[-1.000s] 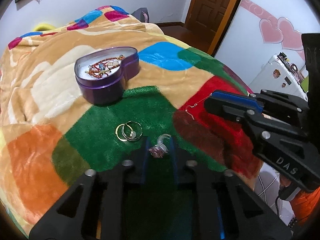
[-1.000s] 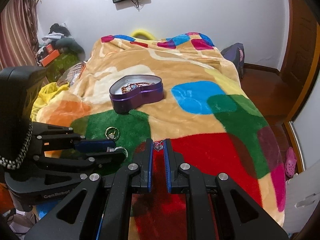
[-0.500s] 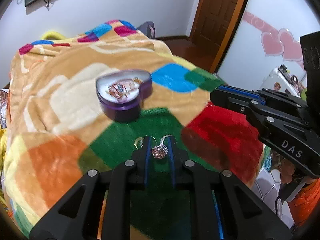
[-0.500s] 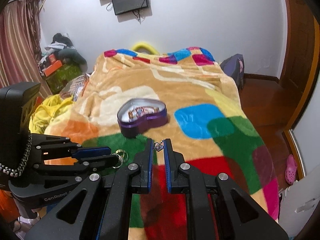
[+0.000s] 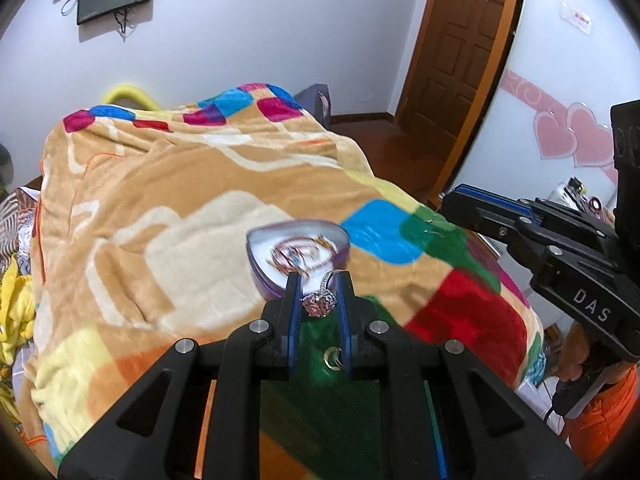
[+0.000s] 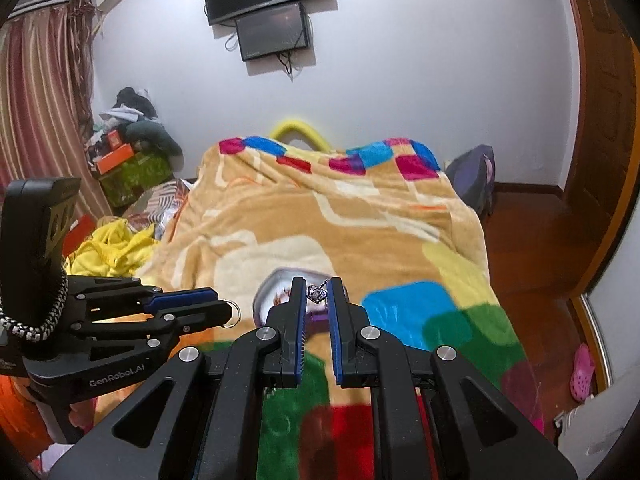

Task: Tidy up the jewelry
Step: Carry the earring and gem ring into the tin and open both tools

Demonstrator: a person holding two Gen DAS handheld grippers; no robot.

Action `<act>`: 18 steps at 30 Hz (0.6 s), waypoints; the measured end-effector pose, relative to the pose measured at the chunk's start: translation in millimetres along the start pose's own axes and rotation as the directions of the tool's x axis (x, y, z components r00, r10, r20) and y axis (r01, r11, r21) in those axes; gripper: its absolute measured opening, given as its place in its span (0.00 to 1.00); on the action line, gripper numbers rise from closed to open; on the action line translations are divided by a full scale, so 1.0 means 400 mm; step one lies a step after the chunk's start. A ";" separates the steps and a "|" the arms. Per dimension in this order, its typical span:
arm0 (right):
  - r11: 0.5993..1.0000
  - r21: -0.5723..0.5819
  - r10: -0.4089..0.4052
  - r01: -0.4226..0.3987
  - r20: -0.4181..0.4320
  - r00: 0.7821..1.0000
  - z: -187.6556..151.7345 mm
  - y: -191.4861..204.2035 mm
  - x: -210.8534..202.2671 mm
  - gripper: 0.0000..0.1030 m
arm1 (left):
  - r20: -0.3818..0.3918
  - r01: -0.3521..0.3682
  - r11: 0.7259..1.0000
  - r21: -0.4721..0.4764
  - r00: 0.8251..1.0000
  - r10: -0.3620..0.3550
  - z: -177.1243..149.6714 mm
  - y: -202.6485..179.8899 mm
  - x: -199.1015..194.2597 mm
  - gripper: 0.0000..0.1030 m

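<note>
A purple heart-shaped tin [image 5: 260,246] with jewelry inside sits on the colourful blanket [image 5: 192,208]. My left gripper [image 5: 319,282] is shut on a silver ring with a pink stone [image 5: 319,305], held in the air in front of the tin. Two gold rings [image 5: 334,357] lie on the green patch below its fingers. My right gripper [image 6: 316,285] is shut on a small silver pendant [image 6: 316,293], also held above the blanket with the tin [image 6: 272,286] partly hidden behind its fingers. Each gripper shows in the other's view: the right gripper [image 5: 450,200] and the left gripper [image 6: 226,312].
The bed fills the middle of both views. Yellow cloth [image 6: 108,248] and piled boxes and clothes [image 6: 128,148] lie to the bed's left. A wooden floor [image 6: 532,236], a door [image 5: 460,52] and a dark bag [image 6: 472,180] are on its right. A person's orange sleeve [image 5: 604,412] shows under the right gripper.
Both grippers have risen off the blanket, each still gripping its piece. The tin and gold rings have slid lower in both views, and more wall shows.
</note>
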State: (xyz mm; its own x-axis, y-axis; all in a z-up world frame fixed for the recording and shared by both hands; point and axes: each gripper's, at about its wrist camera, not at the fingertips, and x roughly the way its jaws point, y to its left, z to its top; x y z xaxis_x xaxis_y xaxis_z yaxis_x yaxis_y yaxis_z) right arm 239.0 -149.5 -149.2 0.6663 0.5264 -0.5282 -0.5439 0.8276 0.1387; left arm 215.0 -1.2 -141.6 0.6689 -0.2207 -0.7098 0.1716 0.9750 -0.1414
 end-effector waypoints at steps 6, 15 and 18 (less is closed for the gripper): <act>1.000 -0.017 0.016 -0.015 0.019 1.000 0.036 0.013 0.029 0.09 | 0.021 -0.011 1.000 -0.013 1.000 0.011 0.031 0.032 0.015 0.15; 0.999 -0.023 0.043 -0.043 0.013 0.999 0.063 0.022 0.089 0.09 | 0.020 -0.021 0.999 -0.028 1.000 0.022 0.061 0.074 0.060 0.15; 0.998 -0.025 0.050 -0.050 -0.003 0.999 0.063 0.019 0.113 0.09 | 0.008 -0.025 0.999 -0.034 1.000 0.025 0.067 0.090 0.082 0.15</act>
State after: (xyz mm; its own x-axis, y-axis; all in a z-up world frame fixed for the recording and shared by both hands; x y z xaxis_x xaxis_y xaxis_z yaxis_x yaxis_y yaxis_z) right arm 277.9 -114.3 -150.8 0.6369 0.5665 -0.5228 -0.5889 0.7952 0.1443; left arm 262.7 26.1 -151.5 0.6791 -0.1961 -0.7073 0.1303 0.9806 -0.1468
